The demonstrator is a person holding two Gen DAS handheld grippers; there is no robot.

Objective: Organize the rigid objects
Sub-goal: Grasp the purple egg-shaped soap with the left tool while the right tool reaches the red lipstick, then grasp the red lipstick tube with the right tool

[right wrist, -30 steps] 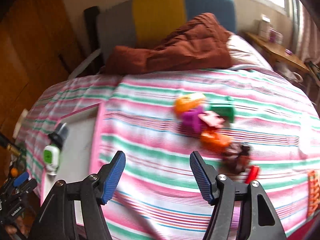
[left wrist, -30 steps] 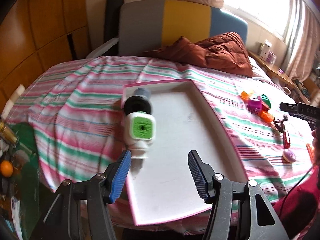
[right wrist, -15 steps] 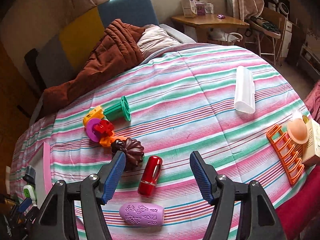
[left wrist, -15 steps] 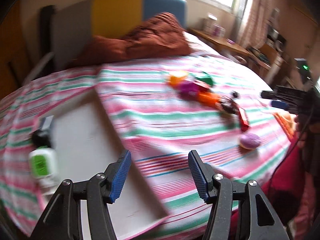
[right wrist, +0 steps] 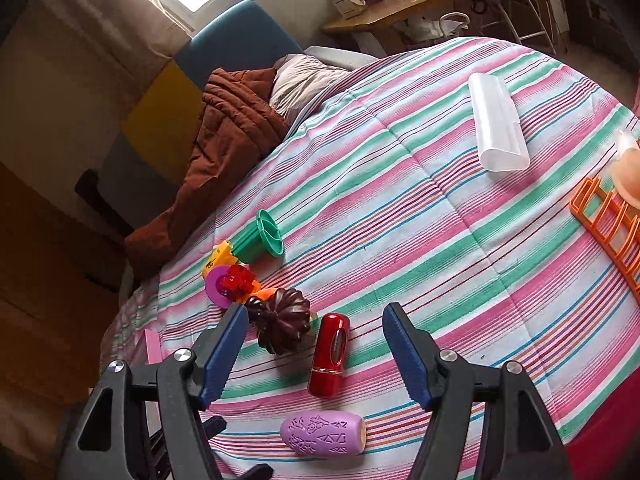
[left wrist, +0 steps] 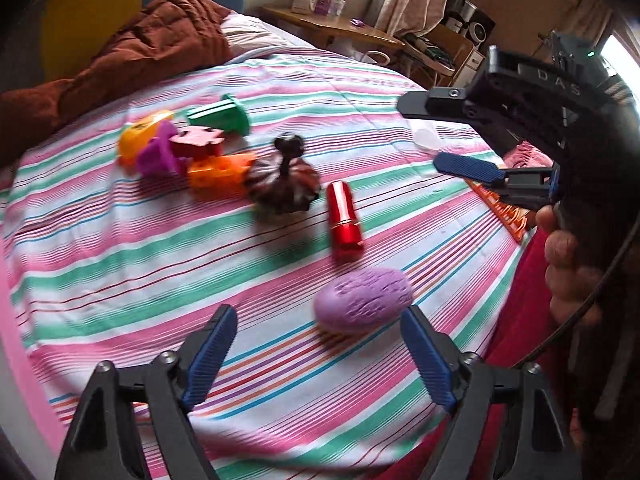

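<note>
Purple carved piece (left wrist: 363,299) lies before the open-jawed left tool (left wrist: 320,354) (nothing gripped).

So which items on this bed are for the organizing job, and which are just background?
For the job: purple oval piece, red tube, dark fluted piece, green flanged piece, orange rack, translucent case.

Background: brown quilt, striped sheet, wooden desk.
</note>
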